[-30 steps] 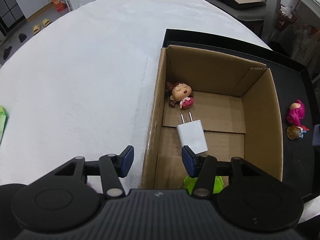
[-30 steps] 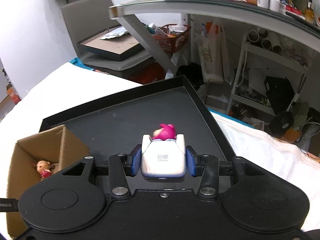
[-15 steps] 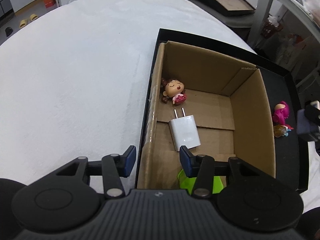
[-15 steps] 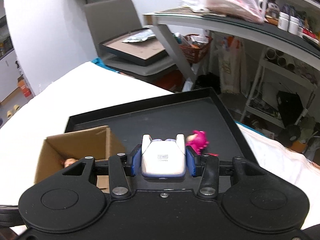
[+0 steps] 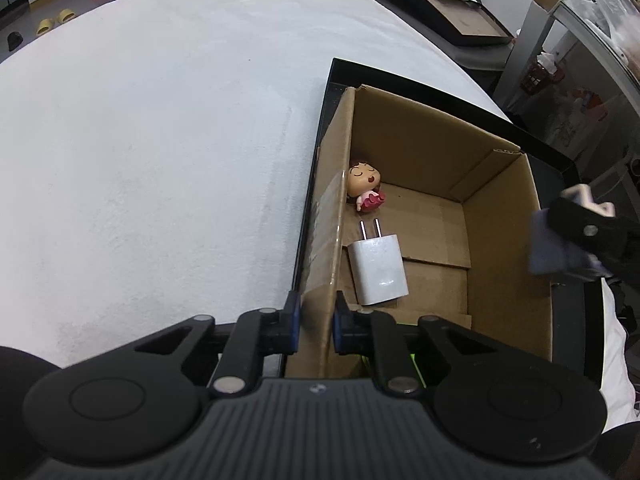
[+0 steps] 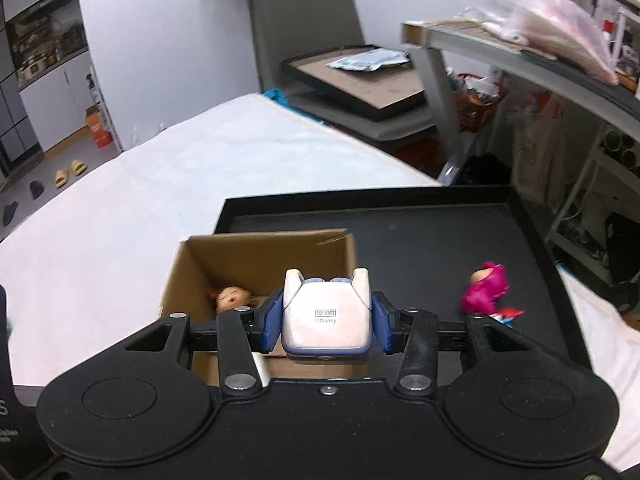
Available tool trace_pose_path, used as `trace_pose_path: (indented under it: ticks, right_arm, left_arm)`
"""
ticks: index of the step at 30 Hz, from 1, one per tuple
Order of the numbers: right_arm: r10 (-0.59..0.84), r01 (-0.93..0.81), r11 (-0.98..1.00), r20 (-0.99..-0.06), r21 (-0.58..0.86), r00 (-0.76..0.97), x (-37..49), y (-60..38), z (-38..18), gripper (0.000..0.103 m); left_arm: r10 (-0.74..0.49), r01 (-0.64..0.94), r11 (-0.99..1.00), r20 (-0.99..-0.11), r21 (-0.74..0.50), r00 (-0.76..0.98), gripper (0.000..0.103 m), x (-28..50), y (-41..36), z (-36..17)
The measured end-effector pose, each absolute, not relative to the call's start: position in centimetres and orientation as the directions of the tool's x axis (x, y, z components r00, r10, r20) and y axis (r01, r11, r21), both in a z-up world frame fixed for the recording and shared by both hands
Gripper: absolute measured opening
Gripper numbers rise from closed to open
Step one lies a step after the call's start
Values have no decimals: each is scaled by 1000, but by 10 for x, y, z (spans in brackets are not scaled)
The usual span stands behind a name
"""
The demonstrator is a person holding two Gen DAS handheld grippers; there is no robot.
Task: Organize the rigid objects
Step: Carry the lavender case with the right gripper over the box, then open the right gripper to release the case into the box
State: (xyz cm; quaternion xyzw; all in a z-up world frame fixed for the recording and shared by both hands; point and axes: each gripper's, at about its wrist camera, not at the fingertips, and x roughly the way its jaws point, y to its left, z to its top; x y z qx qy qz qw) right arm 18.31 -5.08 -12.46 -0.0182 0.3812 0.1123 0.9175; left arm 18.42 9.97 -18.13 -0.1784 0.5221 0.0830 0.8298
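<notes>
A cardboard box is sitting open-topped on a black tray that is lying on a white cloth-covered table. The left gripper is clamping its blue pads on the box's near left wall. The right gripper is gripping a white and lavender toy figure, base toward the camera, above the box's right side. Inside the box, a doll with closed eyes and a white plug charger are lying. A pink figure is resting on the tray, right of the box.
</notes>
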Motion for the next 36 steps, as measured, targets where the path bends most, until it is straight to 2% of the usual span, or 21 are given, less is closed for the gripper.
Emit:
trace_pose_path:
  ticks: [7, 14, 18, 21, 26, 28, 30, 36]
  right_arm:
    - [203, -246, 968, -729, 48, 654, 189, -26, -130, 44]
    - [237, -276, 959, -712, 64, 661, 196, -6, -121, 45]
    - [229, -285, 958, -678, 30, 698, 193, -2, -111, 55]
    - [228, -283, 959, -684, 33, 693, 192, -6, -110, 58]
    - [212, -272, 962, -696, 24, 686, 189, -13, -111, 67]
    - [204, -269, 963, -696, 16, 689, 187, -17, -111, 75]
    - [196, -265, 964, -690, 6, 697, 184, -22, -110, 79]
    - [183, -260, 965, -683, -11, 707, 179, -41, -111, 85]
  left_arm:
    - [-92, -331, 907, -889, -261, 449, 15, 181, 110, -183]
    - [-109, -328, 902, -885, -279, 453, 15, 181, 114, -184]
    - [-116, -328, 900, -883, -287, 455, 16, 180, 116, -184]
    - [-117, -323, 901, -879, -290, 463, 16, 179, 117, -182]
    - [-114, -321, 902, -877, -288, 466, 16, 177, 117, -182]
    - [-110, -315, 906, -877, -282, 467, 16, 177, 116, -181]
    - [-106, -312, 909, -878, -275, 467, 16, 177, 114, -180]
    - [-93, -319, 910, -881, -264, 463, 15, 178, 110, -178]
